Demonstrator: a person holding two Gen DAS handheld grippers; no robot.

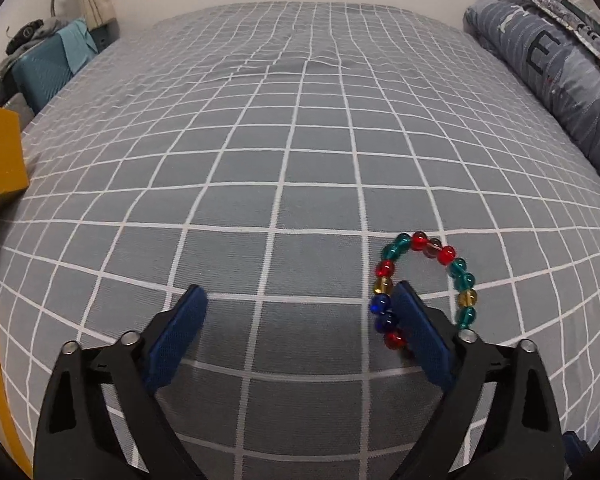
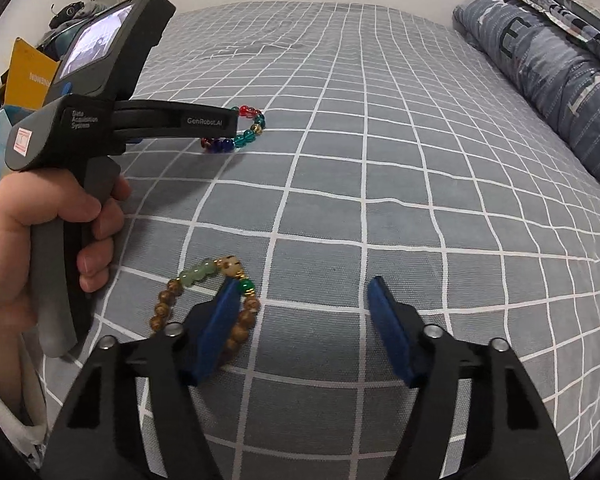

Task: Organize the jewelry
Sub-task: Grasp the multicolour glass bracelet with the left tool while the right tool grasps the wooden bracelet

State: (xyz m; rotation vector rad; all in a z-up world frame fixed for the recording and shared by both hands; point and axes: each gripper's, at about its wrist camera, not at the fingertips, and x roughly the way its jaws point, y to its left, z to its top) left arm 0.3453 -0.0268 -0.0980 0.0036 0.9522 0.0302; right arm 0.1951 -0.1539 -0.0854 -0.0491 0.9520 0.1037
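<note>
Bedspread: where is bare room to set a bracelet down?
The checked bedspread is bare from the colored bead bracelet to the folded quilt and wall. It is crowded near the wooden bead bracelet and yellow box.

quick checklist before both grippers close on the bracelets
1. Left gripper open: ok.
2. Colourful glass bead bracelet between the left gripper's pads: not ok; one blue pad sits inside the loop, so only the near strand lies between them.
3. Right gripper open: ok.
4. Brown wooden bead bracelet with green stones between the right gripper's pads: not ok; one pad stands inside the loop, most beads outside.
5. Both bracelets flat on the grey checked bedsheet: ok.
6. Pads touching beads: cannot tell.
</note>
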